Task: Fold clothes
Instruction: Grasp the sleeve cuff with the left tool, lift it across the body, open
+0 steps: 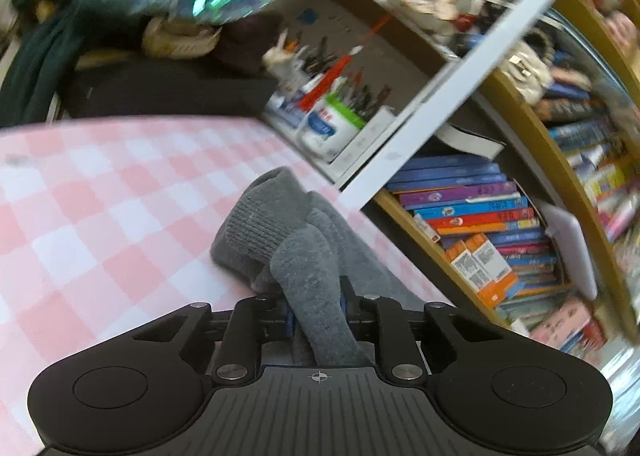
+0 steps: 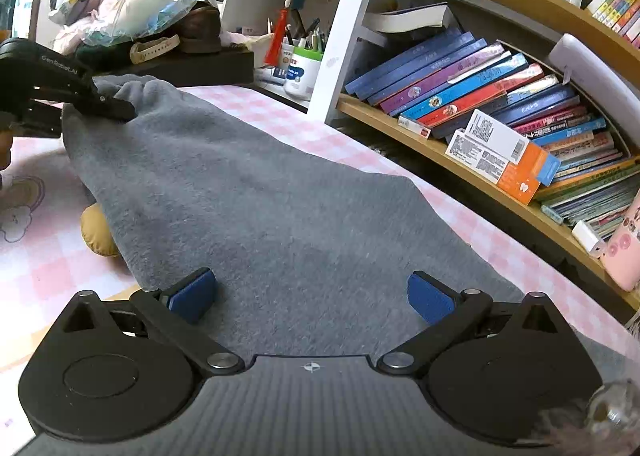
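we pinch the grey garment [image 2: 256,192] in our left tool [image 1: 316,310] | right tool [image 2: 312,298] wide above it | risk: cloth slides off bench [image 2: 48,268] edge toward bookshelf [image 2: 500,172]

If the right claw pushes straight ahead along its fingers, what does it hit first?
Most likely the grey garment: the open right claw already has that cloth spread between and ahead of its blue pads. Farther along sits the left claw, pinching the far edge. Height above the cloth is unclear.
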`<action>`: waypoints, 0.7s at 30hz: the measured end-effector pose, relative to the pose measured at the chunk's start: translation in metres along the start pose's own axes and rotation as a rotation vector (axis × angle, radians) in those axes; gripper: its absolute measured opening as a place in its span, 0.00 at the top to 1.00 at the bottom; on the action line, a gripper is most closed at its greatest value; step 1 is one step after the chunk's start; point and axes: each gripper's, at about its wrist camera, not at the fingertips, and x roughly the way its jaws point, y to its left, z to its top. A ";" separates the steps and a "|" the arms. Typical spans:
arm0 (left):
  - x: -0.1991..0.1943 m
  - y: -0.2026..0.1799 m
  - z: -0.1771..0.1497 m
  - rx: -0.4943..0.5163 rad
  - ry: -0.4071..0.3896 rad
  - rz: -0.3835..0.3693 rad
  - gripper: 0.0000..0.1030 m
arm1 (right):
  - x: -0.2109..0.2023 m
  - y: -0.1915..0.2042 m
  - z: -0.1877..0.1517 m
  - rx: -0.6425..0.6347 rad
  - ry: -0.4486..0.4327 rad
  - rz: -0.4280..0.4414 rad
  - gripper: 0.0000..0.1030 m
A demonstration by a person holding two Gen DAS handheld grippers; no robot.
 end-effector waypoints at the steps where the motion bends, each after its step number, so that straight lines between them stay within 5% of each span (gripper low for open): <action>1: -0.002 -0.004 0.000 0.022 -0.016 -0.009 0.84 | 0.000 -0.001 0.000 0.007 0.003 0.006 0.00; 13: -0.015 -0.059 -0.003 0.240 -0.086 -0.115 0.84 | -0.004 -0.008 0.000 0.053 -0.024 0.041 0.00; 17: -0.018 -0.079 -0.005 0.319 -0.096 -0.139 0.84 | -0.019 -0.034 -0.006 0.217 -0.121 0.128 0.00; 21: -0.019 -0.102 -0.014 0.439 -0.085 -0.125 0.84 | -0.025 -0.064 -0.014 0.391 -0.101 0.168 0.00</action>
